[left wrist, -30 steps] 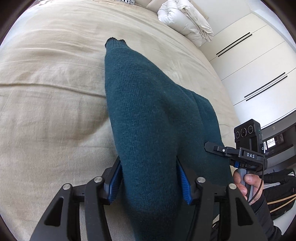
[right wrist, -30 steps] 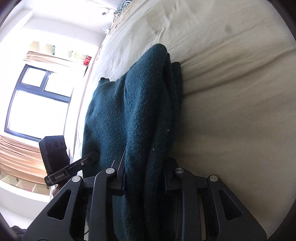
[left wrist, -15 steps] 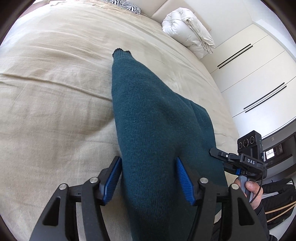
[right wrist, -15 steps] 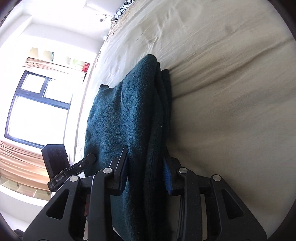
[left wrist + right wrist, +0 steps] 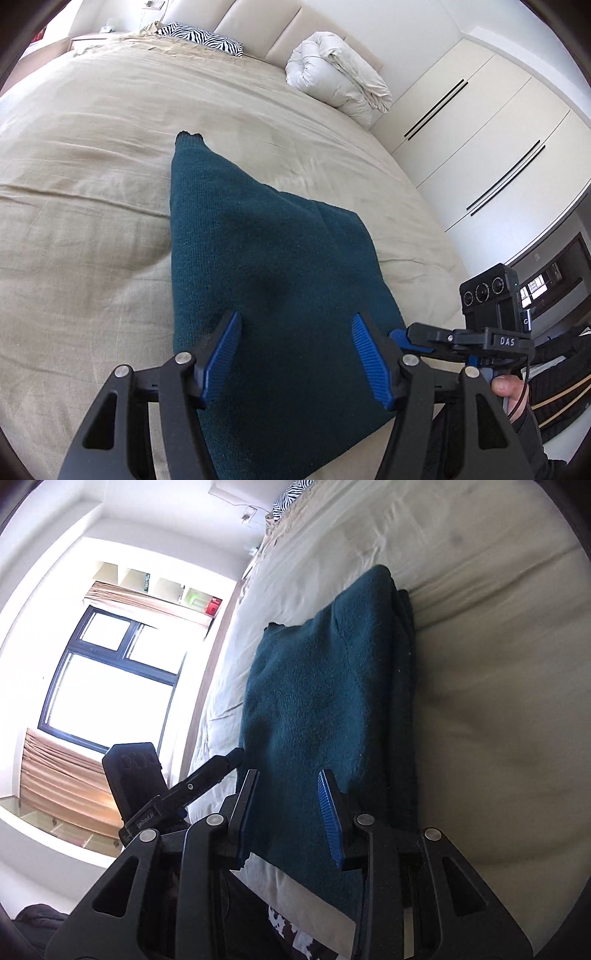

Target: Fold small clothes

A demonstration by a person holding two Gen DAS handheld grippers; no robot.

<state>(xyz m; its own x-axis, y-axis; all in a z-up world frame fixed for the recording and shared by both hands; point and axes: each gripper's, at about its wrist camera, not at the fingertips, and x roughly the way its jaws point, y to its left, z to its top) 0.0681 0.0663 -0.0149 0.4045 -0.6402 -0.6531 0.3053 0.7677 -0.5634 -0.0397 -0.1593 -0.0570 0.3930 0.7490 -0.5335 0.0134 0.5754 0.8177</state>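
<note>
A dark teal knitted garment (image 5: 266,266) lies folded flat on the beige bed sheet (image 5: 81,206), one narrow end pointing toward the headboard. My left gripper (image 5: 295,339) is open just above its near edge, blue pads apart and holding nothing. In the right wrist view the same garment (image 5: 325,686) lies near the bed's edge with its layers stacked. My right gripper (image 5: 288,797) is open over its near end, also empty. The right gripper's body (image 5: 491,325) shows in the left wrist view beside the garment.
A zebra-print pillow (image 5: 199,35) and a rolled white duvet (image 5: 340,81) lie at the head of the bed. White wardrobe doors (image 5: 491,147) stand to the right. A bright window (image 5: 110,686) is beyond the bed's edge.
Both grippers opened and let go of the garment, then drew back. The garment dropped and now lies flat on the sheet.
</note>
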